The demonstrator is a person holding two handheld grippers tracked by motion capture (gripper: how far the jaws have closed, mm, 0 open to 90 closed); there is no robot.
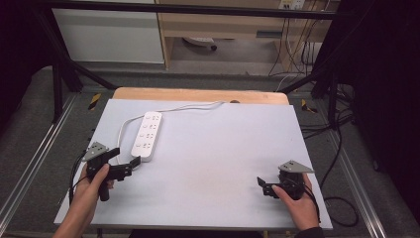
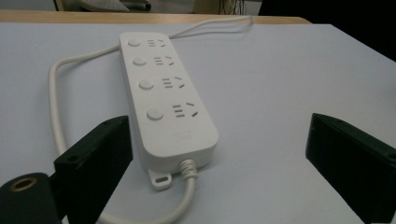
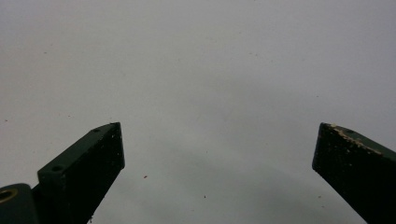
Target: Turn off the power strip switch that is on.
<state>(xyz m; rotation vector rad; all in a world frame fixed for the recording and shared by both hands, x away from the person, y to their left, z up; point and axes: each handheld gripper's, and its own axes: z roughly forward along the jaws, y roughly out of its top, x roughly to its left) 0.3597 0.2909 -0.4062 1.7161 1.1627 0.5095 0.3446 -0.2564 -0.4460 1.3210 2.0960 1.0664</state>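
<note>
High view has a white power strip (image 1: 146,136) lying flat on the grey table (image 1: 223,148), over on the left side and angled a bit, its white cord (image 1: 126,126) looping off the near end and running back to the far edge. The left gripper (image 1: 128,167) sits just beside the strip's near end, held in the person's left hand (image 1: 94,186). From the left gripper view the jaws are spread wide, nothing pinched, with the strip's near end (image 2: 180,140) between them but closer to the left jaw; can't tell if that one touches it. The right gripper (image 1: 263,184) is well apart at the near right, also spread wide over bare table (image 3: 210,70), holding nothing.
</note>
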